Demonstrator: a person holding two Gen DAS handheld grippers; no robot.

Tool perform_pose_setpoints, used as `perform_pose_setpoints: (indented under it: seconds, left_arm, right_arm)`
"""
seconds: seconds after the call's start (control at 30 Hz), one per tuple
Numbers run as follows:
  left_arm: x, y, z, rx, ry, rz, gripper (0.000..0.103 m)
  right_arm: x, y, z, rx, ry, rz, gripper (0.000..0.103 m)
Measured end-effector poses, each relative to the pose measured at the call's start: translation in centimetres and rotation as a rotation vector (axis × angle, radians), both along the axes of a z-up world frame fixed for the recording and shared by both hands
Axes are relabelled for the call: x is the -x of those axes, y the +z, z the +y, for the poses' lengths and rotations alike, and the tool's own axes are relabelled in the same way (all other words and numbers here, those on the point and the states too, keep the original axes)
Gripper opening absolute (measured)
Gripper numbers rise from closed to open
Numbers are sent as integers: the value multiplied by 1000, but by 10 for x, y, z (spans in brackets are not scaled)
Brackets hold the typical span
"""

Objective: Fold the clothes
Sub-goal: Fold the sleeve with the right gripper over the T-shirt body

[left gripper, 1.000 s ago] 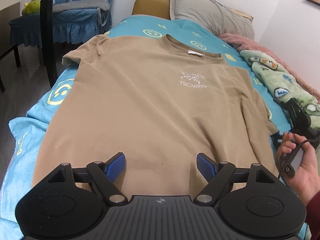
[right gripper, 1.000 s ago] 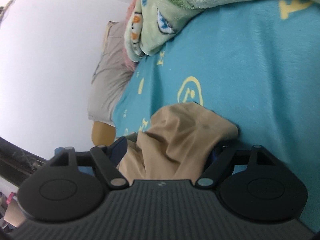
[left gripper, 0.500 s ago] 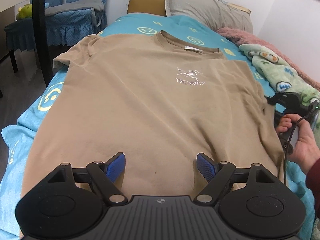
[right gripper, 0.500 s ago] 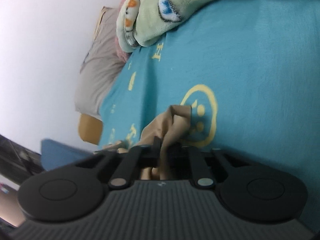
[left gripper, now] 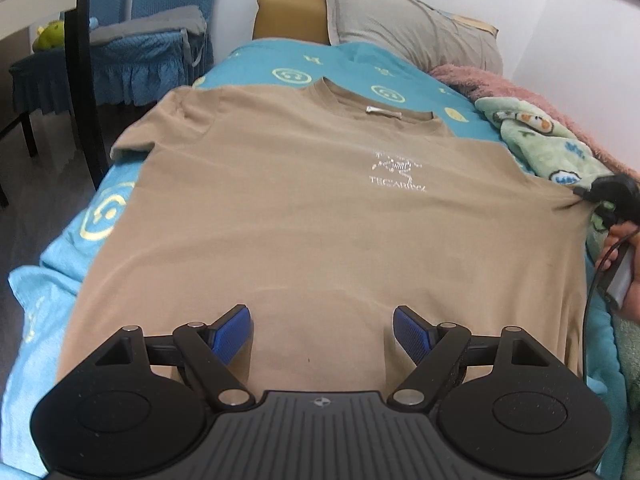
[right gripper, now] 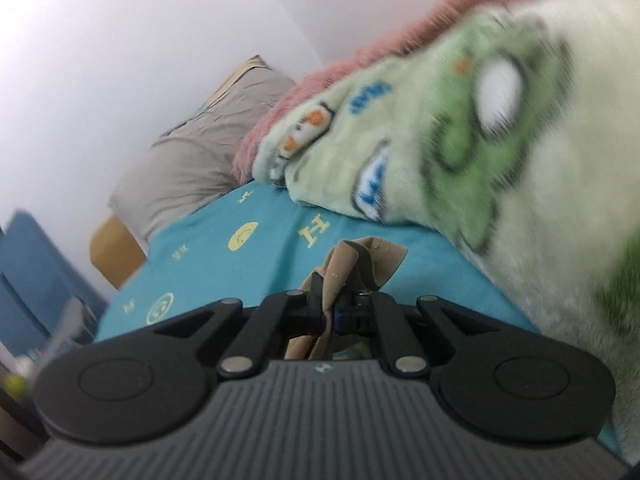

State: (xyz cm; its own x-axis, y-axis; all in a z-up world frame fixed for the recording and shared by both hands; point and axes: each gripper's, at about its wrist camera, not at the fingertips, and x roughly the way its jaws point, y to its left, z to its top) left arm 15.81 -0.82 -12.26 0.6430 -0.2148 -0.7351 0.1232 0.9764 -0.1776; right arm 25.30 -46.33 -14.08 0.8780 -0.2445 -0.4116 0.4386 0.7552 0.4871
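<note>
Although the tan T-shirt (left gripper: 304,216) lies spread front-up across the blue bedsheet (left gripper: 100,216), with its printed logo showing and its collar toward the grey pillow (left gripper: 412,36), no fold is yet laid in it, so by my judgement the task is only at its opening. Ahead of the left gripper (left gripper: 322,330) stretches the whole body of the shirt; this gripper has its blue pads spread wide apart and grasps nothing, poised just over the hem end of the cloth. Far off to its right, at the shirt's edge, the right gripper (right gripper: 334,312) has its fingers pressed together on a bunch of the tan fabric, which looks to be the right sleeve, and creases in the cloth there run toward the pinch. From the right gripper's own camera the pinched cloth stands up between the closed fingers, with the sheet beyond it and a green cartoon blanket (right gripper: 500,152) close on its right, heavily blurred. On the far left side from the left gripper the other sleeve lies flat and untouched near the bed's edge. What appears done is the laying out and one grasp; what seems left is carrying that sleeve inward, the same for the opposite side, and then doubling the body over.
</note>
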Motion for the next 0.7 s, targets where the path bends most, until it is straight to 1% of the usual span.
perform_pose_setpoints:
  seconds: [0.1,0.17,0.27,0.33,0.5,0.57,0.63,0.7]
  left_arm:
    - [1,8,4,1,8,-22,81]
    - [2,15,10,12,22,-38,81]
    - [3,25,23,45,48,-56,81]
    - [3,32,33,62,69,-65,81]
    - [6,40,61,123,131,-63,81]
    - [7,37,71,134,144,-59,81]
    - [4,32,78,132,158,-49,81]
    - [0,25,85,131,175,-36,81]
  right_arm:
    - [-11,30,29,99,23,12,7]
    - [-17,51,58,171,57,13,7]
    - [-33,78,116,305,134,17,7]
    - [-44,90,161,411,210,30,7]
    - [-70,82,267,576,421,89,7]
    - [-84,67,299,564,472,131,7]
    - [-95,50,325,578,512,171,7]
    - [-103,31,347,630,540,219,8]
